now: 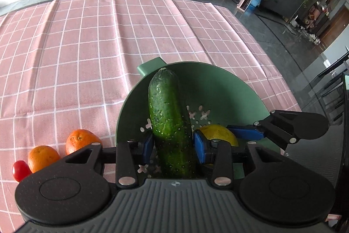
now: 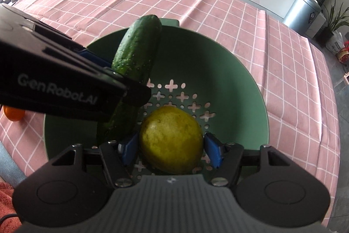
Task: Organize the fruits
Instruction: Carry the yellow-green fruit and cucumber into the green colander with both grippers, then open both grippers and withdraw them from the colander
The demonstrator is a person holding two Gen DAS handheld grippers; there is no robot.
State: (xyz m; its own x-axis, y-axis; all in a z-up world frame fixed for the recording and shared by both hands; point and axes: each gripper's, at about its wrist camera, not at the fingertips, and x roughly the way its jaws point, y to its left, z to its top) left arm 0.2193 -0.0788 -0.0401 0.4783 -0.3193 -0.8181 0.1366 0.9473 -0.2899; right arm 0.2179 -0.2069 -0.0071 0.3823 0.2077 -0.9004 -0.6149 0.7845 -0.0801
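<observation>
Tongs of both hands reach steeply down into one green colander (image 1: 229, 88) that stands on a counter covered by a pink checked cloth (image 1: 76, 47).

Left tongs (image 1: 172, 146): the blue pads stand on either side of a dark green cucumber (image 1: 168, 115). The left pad lies against its skin; at the right pad a thin dark gap may remain, so a firm pinch cannot be told. The cucumber runs lengthwise away from the camera, its far tip rising above the colander's rim beside the handle tab, its near end low over the perforated floor.

Right tongs (image 2: 171, 149): the pads are spread around a yellow-green lemon (image 2: 171, 141), which rests on the cross-shaped holes of the colander floor. A small gap shows between each pad and the fruit, so the lemon lies between the pads without being pressed.

In the right wrist view the left tool crosses the frame from the upper left, tilted downward, its pads meeting the cucumber at mid-length. In the left wrist view the right tool enters from the right edge, its fingers beside the lemon.

Outside the colander, on the cloth to its left, lie two oranges (image 1: 80, 141) just beside each other and a small red tomato (image 1: 20, 170) next to them.
</observation>
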